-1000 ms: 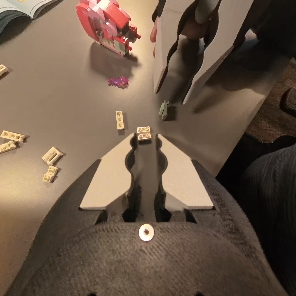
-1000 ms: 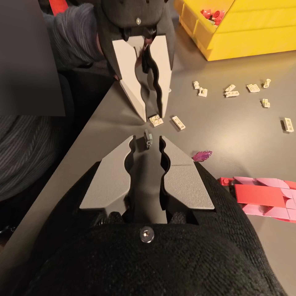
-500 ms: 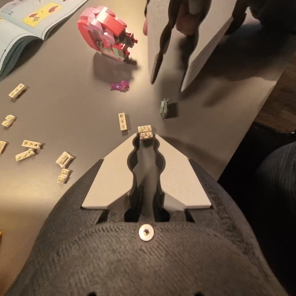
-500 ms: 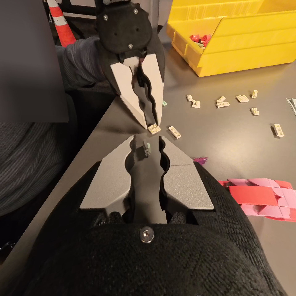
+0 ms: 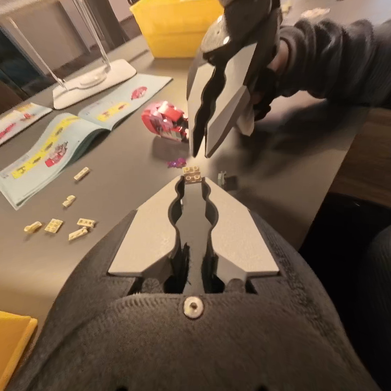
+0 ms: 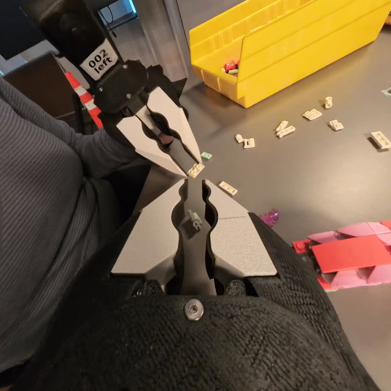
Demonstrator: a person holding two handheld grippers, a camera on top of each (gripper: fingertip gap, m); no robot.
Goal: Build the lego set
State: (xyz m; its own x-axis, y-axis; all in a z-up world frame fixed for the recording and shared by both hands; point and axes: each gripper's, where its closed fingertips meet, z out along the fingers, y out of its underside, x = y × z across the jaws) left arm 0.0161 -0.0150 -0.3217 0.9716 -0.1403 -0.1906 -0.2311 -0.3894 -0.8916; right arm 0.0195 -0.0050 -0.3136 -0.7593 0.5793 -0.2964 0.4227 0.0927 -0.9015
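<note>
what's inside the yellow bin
Through the open front of the yellow bin, a small pile of loose bricks, red and pale green, sits in one corner. The walls cover the rest of the inside.

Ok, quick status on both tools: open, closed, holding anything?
Left tool: closed on a small tan brick at its tips.
Right tool: open, nothing held; a small green piece lies on the table below it.

White label (image 6: 99, 62) on left tongs body; booklet (image 5: 69, 135) print illegible.
</note>
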